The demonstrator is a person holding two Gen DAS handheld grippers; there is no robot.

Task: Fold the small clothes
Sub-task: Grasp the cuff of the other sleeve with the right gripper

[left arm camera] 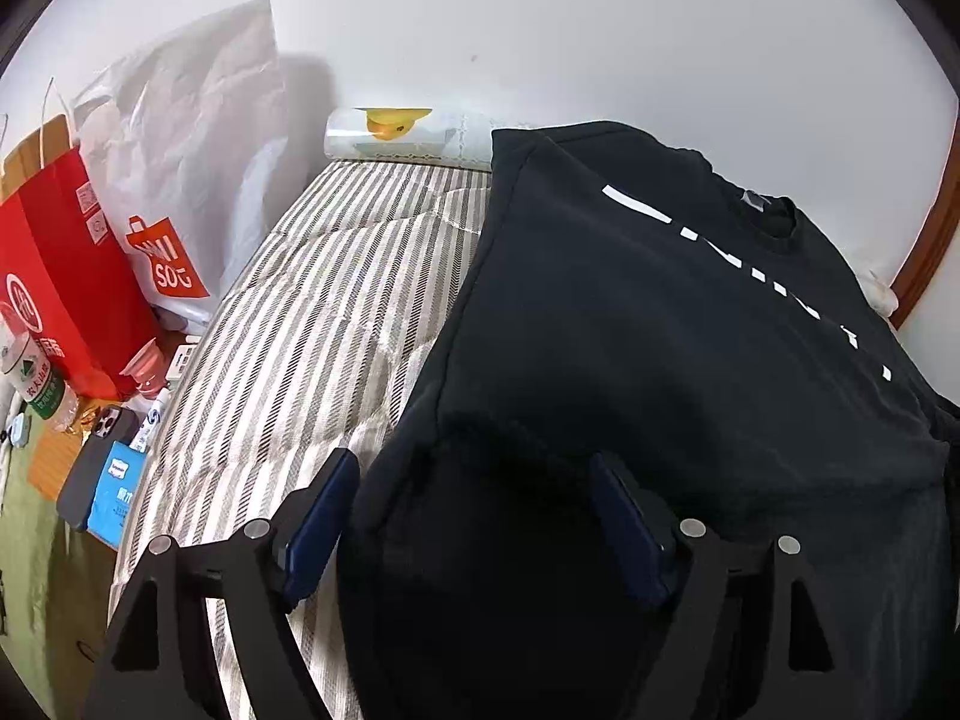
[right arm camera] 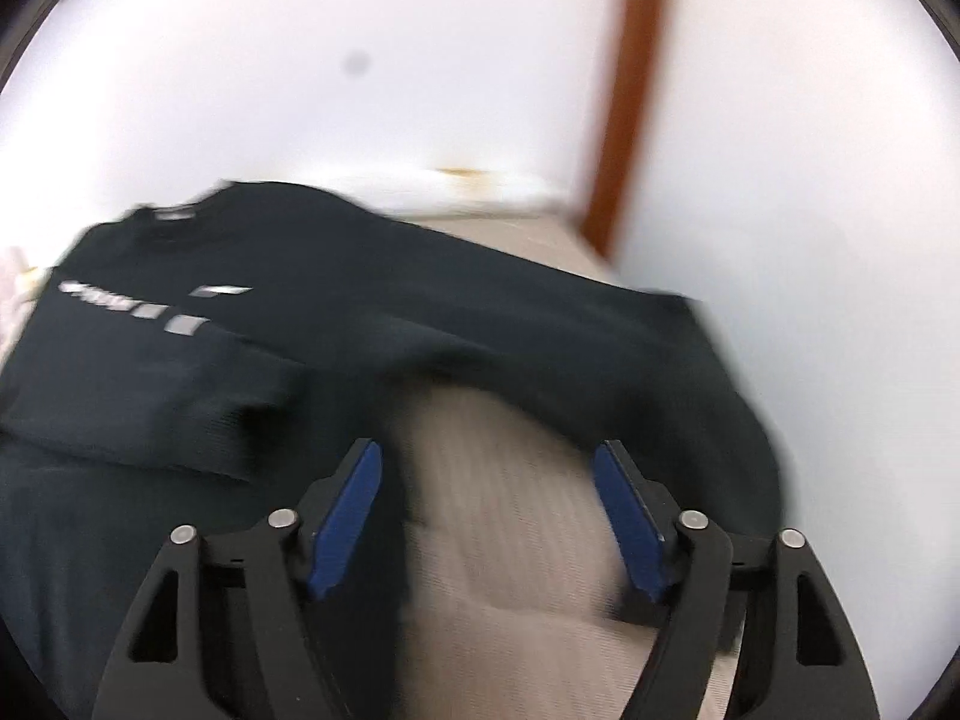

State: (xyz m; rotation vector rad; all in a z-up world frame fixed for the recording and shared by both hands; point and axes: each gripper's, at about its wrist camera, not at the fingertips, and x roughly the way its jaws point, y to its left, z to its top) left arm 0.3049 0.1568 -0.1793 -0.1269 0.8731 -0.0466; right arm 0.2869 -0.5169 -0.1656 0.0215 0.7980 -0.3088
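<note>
One black sweatshirt (left arm camera: 660,312) lies chest-up on the striped mattress (left arm camera: 312,312), collar toward the wall, one sleeve folded across the body in the right view. Left gripper (left arm camera: 474,516) has jaws apart, straddling the hem edge, pads not pressing, likely lined up for a pinch. Right gripper (right arm camera: 489,516) is spread wide over bare mattress, nothing between the fingers; view blurred. Shopping bags (left arm camera: 90,276) stand well off to the left.

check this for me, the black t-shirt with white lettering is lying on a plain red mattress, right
Not quite. The black t-shirt with white lettering does lie on a mattress, but the cover is striped in beige and white, not plain red. The left wrist view shows the stripes clearly.
</note>
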